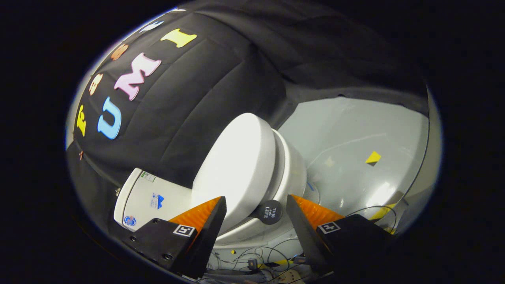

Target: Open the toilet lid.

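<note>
White toilet lid (236,165) is sitting partly raised, w/ a gap showing between it and the seat and bowl (290,173) beneath. A round dark tab (269,212) is sticking off its front edge, lying between the gripper (256,209) fingers, which are standing apart, not touching the lid.

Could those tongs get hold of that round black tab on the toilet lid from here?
Probably yes: the tongs are open, and the round black tab on the toilet lid sits between the fingers with nothing in the way.
</note>
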### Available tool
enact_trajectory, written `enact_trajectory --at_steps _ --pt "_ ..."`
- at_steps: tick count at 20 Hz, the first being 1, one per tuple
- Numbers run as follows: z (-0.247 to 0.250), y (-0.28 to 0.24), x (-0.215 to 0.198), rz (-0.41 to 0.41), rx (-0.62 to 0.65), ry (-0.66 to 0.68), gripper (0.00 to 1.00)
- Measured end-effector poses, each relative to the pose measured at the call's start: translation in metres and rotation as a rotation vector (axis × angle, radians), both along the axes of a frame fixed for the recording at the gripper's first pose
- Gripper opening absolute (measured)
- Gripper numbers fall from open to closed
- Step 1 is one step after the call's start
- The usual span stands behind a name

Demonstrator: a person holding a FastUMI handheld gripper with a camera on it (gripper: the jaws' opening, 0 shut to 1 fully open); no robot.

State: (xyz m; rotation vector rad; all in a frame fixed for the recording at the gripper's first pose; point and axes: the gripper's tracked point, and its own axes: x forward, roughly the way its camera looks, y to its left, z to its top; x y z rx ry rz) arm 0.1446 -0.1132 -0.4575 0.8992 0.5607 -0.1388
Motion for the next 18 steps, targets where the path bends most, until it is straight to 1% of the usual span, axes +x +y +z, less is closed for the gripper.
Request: enact_trajectory --at_steps 5,6,8,9,10,11,13,14,17,18 --pt "-0.019 -0.009 -0.001 -0.073 0.169 -0.042 0.97" --pt "-0.023 -0.005 0.004 -0.074 0.196 -0.049 0.96" --pt "-0.032 0.009 0.014 -0.059 0.229 -0.051 0.9" --pt "-0.033 0.015 0.016 -0.046 0.248 -0.057 0.9" --pt "-0.032 0.016 0.018 -0.066 0.273 -0.083 0.91" --pt "-0.037 0.016 0.017 -0.066 0.282 -0.074 0.82" --pt "-0.046 0.023 0.016 -0.041 0.29 -0.075 0.64" --pt "-0.038 0.025 0.019 -0.043 0.317 -0.118 0.55" --pt "-0.041 0.018 0.021 -0.069 0.333 -0.138 0.27" --pt "-0.039 0.018 0.023 -0.073 0.345 -0.148 0.27"
